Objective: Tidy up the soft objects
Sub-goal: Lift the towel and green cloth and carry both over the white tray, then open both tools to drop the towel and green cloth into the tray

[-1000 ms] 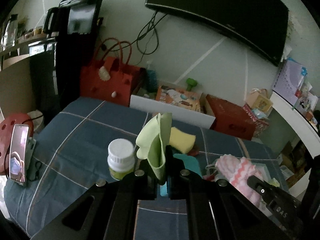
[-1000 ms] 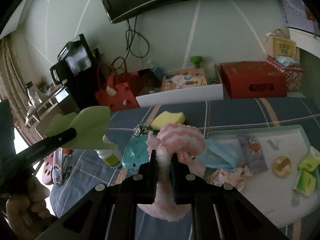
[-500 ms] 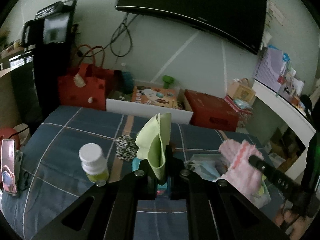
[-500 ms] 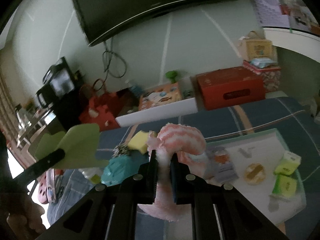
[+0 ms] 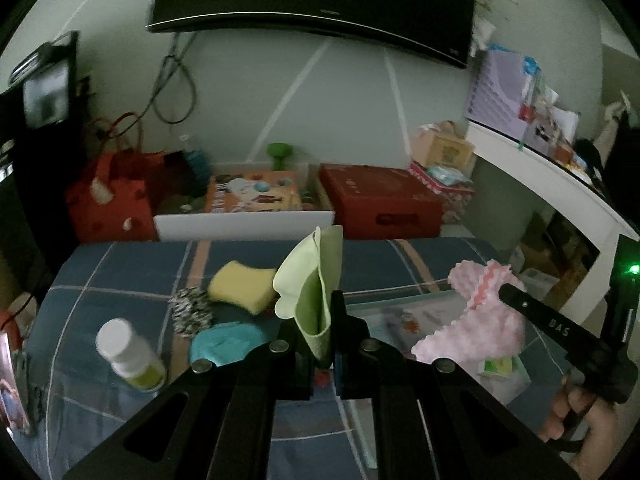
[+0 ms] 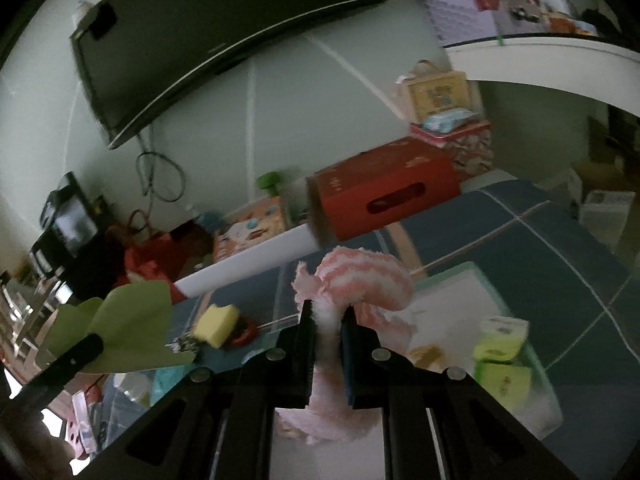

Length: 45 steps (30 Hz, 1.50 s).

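Observation:
My left gripper (image 5: 325, 320) is shut on a light green cloth (image 5: 310, 280) that stands up from its jaws above the blue checked bed (image 5: 120, 280). A pink and white fluffy cloth (image 6: 360, 276) is pinched in my right gripper (image 6: 328, 320), which is shut on it over a pale tray (image 6: 452, 288). That pink cloth (image 5: 480, 320) and right gripper show at the right of the left wrist view; the green cloth (image 6: 120, 324) shows at the left of the right wrist view. On the bed lie a yellow sponge (image 5: 242, 292), a teal cloth (image 5: 224, 344) and a black-and-white speckled piece (image 5: 191, 312).
A white-capped bottle (image 5: 130, 354) stands on the bed at the left. Green packets (image 6: 502, 356) lie on the tray. Behind the bed are a red box (image 5: 380, 204), a white tray edge (image 5: 244, 226), a red bag (image 5: 108, 204) and a wall-mounted screen (image 5: 312, 4). A white shelf (image 5: 552, 184) is at the right.
Both grippers have swung to the right across the bed with their cloths still held. The bottle and sponge have slid leftwards in view, and the tray has come under the right gripper.

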### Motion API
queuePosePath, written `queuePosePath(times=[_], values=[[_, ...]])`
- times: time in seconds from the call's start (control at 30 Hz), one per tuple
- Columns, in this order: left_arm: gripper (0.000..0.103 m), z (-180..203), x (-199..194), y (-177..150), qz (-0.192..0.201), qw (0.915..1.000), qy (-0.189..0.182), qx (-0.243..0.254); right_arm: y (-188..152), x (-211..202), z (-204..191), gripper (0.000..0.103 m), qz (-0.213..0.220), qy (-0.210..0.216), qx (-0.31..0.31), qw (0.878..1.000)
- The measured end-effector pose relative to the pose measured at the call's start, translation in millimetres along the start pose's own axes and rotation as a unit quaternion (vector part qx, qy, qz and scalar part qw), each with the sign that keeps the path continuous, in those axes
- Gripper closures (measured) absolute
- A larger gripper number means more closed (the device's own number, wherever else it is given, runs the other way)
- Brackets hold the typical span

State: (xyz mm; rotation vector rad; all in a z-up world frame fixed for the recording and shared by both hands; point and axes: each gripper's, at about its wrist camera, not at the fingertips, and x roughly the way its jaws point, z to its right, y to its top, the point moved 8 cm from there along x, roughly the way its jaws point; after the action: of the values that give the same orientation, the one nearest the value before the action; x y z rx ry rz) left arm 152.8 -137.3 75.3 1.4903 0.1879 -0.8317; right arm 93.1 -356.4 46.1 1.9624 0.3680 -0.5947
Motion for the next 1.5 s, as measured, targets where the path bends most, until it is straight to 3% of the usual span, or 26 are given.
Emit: queuePosePath(times=[0.2, 0.33, 0.6, 0.83, 1.27, 1.5], values=[[0.097, 39, 21, 6, -0.007, 0.9991, -0.021, 0.036, 5, 0, 28, 0.091, 0.003, -0.02, 0.024, 1.0], [0.097, 55, 45, -1, -0.016, 0.9979, -0.015, 0.062, 3, 2, 38, 0.091, -0.003, -0.028, 0.028, 0.999], [0.097, 65, 99, -42, -0.072, 0.9949, -0.024, 0.067, -21, 26, 52, 0.091, -0.067, -0.044, 0.032, 0.996], [0.097, 64, 128, -78, -0.13, 0.9894, -0.023, 0.06, -32, 36, 55, 0.09, -0.094, -0.047, 0.033, 0.994], [0.097, 86, 144, -109, -0.178, 0.9802, -0.05, 0.072, -54, 55, 57, 0.088, -0.148, -0.063, 0.021, 0.987], [0.094, 85, 135, -101, -0.178, 0.9804, -0.06, 0.061, -55, 53, 53, 0.083, -0.15, -0.078, 0.002, 0.986]])
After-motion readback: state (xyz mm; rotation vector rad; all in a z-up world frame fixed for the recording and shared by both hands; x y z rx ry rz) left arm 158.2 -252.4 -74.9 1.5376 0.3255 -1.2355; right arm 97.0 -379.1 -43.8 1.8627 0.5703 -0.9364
